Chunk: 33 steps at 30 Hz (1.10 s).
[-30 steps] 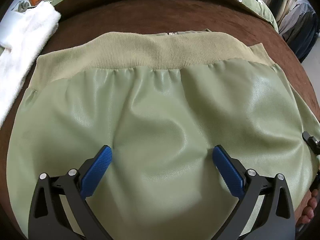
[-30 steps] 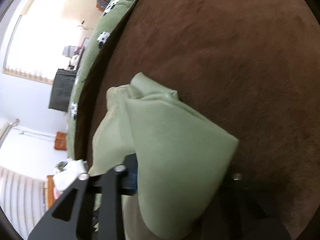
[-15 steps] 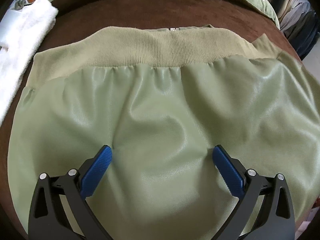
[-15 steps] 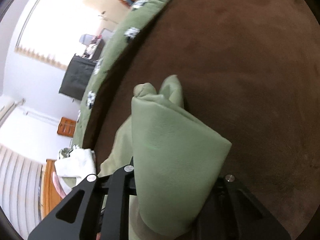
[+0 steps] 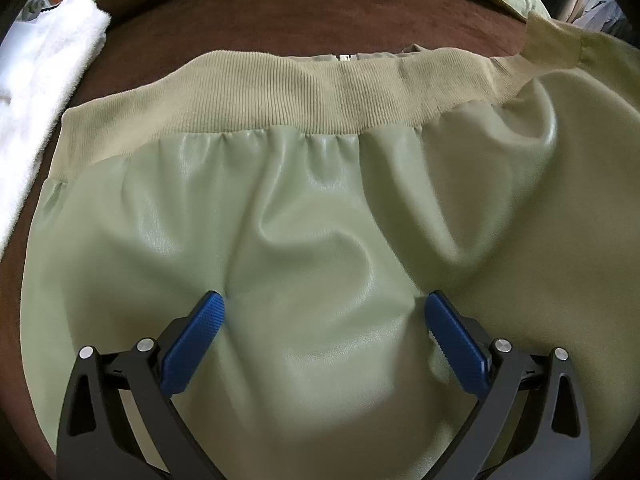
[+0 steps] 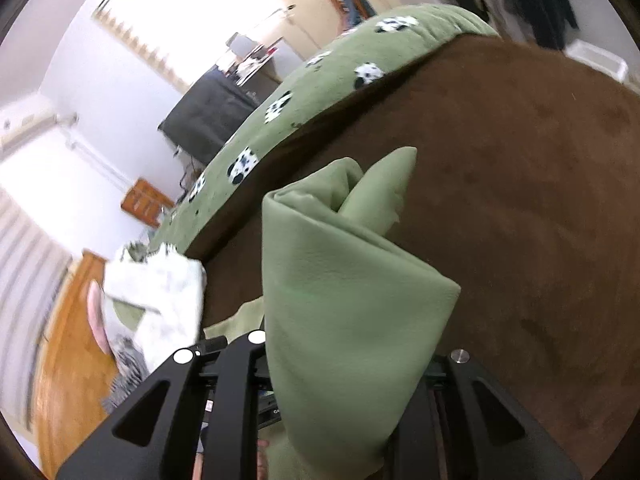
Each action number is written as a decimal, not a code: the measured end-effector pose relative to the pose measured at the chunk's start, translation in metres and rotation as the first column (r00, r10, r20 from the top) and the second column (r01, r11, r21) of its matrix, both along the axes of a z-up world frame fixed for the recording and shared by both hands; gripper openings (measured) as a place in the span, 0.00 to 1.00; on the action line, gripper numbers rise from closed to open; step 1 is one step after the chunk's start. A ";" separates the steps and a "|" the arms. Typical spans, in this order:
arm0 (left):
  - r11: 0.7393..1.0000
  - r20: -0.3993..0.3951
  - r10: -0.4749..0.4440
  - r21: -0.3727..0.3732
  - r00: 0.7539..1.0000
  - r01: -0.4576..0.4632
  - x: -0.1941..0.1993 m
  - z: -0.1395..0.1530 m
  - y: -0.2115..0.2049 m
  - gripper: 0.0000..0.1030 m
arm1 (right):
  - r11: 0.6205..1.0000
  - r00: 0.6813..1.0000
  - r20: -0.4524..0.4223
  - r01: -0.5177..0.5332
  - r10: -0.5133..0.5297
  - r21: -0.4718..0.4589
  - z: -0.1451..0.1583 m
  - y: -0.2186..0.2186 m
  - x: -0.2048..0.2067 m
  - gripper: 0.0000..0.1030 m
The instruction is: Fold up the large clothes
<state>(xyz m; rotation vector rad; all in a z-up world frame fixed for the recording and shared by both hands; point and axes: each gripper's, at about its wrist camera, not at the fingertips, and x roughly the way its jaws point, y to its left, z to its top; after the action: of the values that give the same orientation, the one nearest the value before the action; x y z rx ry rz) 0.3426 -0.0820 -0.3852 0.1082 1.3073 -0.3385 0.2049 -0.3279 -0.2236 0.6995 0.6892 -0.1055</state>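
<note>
Since a second ago the right gripper [image 6: 340,392] has lifted and rolled, carrying a bunched fold of the green jacket [image 5: 320,216] up off the brown blanket [image 6: 540,208]; in the left view the sleeve cuff [image 5: 554,44] now rises at the jacket's far right. Its fingers stay clamped on that fold. The left gripper [image 5: 322,326] rests with fingers spread apart, tips pressed into the jacket's back. By my reading, folding has just begun: one side is lifted, the ribbed hem [image 5: 280,96] lies flat, nothing is folded over yet.
</note>
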 end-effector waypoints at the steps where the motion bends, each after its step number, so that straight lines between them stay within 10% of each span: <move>1: 1.000 -0.003 0.002 -0.005 1.000 -0.002 0.001 0.000 0.000 0.95 | 1.000 1.000 -0.002 -0.009 0.009 -0.017 0.003 0.004 0.002 0.19; 21: 0.998 0.098 0.060 -0.020 0.993 -0.059 -0.008 0.058 0.072 0.94 | 0.945 0.978 -0.002 -0.203 0.210 -0.254 0.043 0.086 0.029 0.19; 33: 0.959 0.114 0.268 0.058 0.957 -0.276 -0.062 0.063 0.202 0.94 | 0.744 0.885 -0.115 -0.443 0.450 -0.501 0.028 0.222 0.051 0.19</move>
<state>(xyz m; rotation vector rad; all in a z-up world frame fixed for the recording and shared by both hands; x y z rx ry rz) 0.2808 0.1202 -0.3219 0.0066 1.2123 -0.0480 0.2561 -0.1056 -0.1954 0.0002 0.7585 0.1589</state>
